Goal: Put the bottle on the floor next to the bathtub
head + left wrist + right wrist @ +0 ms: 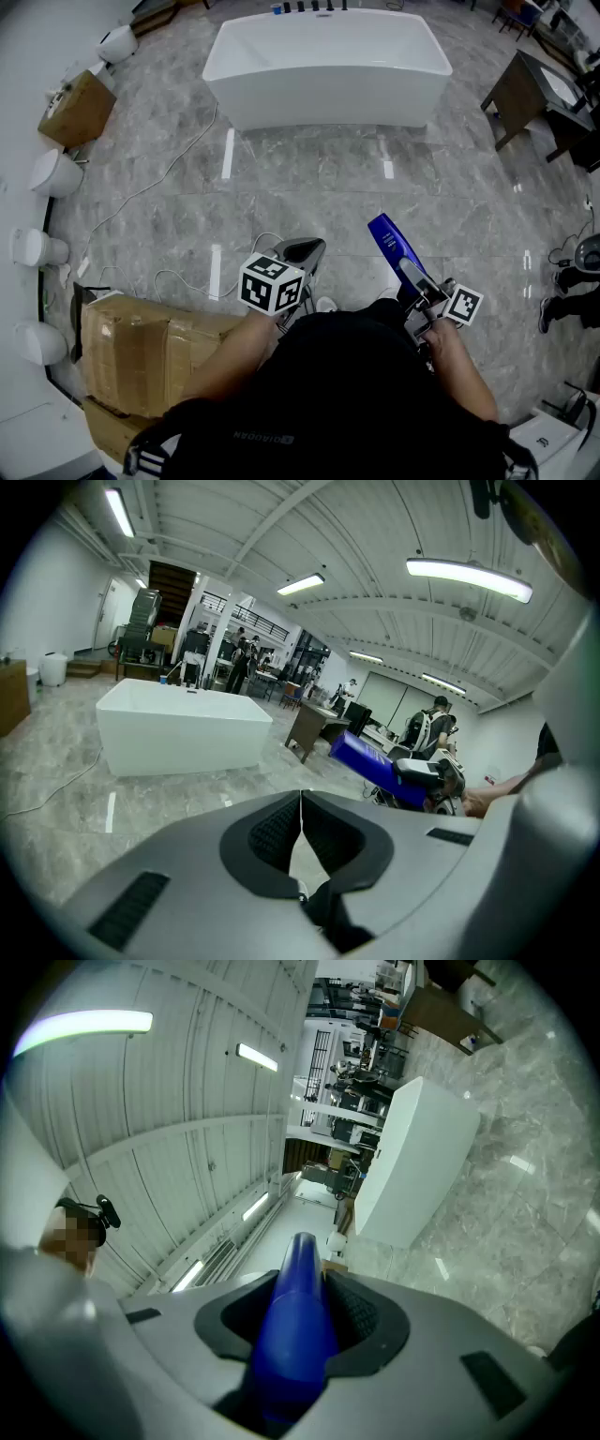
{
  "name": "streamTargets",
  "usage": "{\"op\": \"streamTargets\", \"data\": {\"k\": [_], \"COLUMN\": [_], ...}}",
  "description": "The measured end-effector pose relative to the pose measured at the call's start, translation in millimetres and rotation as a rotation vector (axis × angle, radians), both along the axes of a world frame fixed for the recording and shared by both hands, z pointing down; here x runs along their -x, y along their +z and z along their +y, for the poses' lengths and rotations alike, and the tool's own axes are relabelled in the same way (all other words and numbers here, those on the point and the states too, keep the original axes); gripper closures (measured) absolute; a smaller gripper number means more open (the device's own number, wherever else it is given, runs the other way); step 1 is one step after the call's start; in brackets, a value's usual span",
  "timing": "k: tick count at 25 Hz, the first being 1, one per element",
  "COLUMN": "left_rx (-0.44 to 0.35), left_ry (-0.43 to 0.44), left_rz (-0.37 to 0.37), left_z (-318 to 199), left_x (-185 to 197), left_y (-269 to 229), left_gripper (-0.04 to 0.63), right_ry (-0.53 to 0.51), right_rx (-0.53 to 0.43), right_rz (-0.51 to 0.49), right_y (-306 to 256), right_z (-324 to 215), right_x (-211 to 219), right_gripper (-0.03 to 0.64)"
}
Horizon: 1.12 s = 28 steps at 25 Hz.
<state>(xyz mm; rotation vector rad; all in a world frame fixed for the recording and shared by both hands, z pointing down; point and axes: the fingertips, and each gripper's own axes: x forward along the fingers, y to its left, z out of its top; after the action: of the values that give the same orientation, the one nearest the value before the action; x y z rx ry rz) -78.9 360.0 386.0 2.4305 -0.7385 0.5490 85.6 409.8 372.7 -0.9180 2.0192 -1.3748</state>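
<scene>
My right gripper [413, 275] has its jaws clamped on a smooth, tapered blue bottle [386, 234]. My left gripper [300, 803] has its jaws pressed together, empty. Glossy marbled floor [309, 192] lies open up to the straight-edged white bathtub [328, 70].

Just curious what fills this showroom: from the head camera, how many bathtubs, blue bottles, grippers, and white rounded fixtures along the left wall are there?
bathtub: 1
blue bottle: 1
grippers: 2 (left gripper, right gripper)
white rounded fixtures: 4
Total: 8
</scene>
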Motion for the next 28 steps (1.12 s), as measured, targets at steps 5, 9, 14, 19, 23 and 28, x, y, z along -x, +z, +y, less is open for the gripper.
{"op": "streamTargets", "data": {"k": [5, 9, 14, 19, 23, 28], "left_rx": [-0.004, -0.009, -0.014, -0.017, -0.012, -0.011], "left_ry": [0.003, 0.009, 0.019, 0.024, 0.021, 0.014], "left_rz": [0.000, 0.002, 0.002, 0.006, 0.007, 0.015], "left_z": [1, 1, -2, -2, -3, -3], "left_x": [0, 0, -4, -2, 2, 6], "left_y": [-2, -2, -6, -4, -4, -5], "left_gripper": [0.578, 0.578, 0.577, 0.578, 0.578, 0.577], "right_ry": [0.010, 0.008, 0.004, -0.020, -0.023, -0.026], "right_rx": [-0.006, -0.011, -0.013, -0.037, -0.047, -0.038], "right_rz": [-0.005, -0.016, -0.018, -0.058, -0.063, -0.013], "right_y": [-1, -2, -7, -16, -25, -24], "right_z": [0, -1, -4, -5, -11, -13], "right_x": [-1, -1, 0, 4, 5, 4], "right_gripper": [0.445, 0.446, 0.446, 0.445, 0.445, 0.445]}}
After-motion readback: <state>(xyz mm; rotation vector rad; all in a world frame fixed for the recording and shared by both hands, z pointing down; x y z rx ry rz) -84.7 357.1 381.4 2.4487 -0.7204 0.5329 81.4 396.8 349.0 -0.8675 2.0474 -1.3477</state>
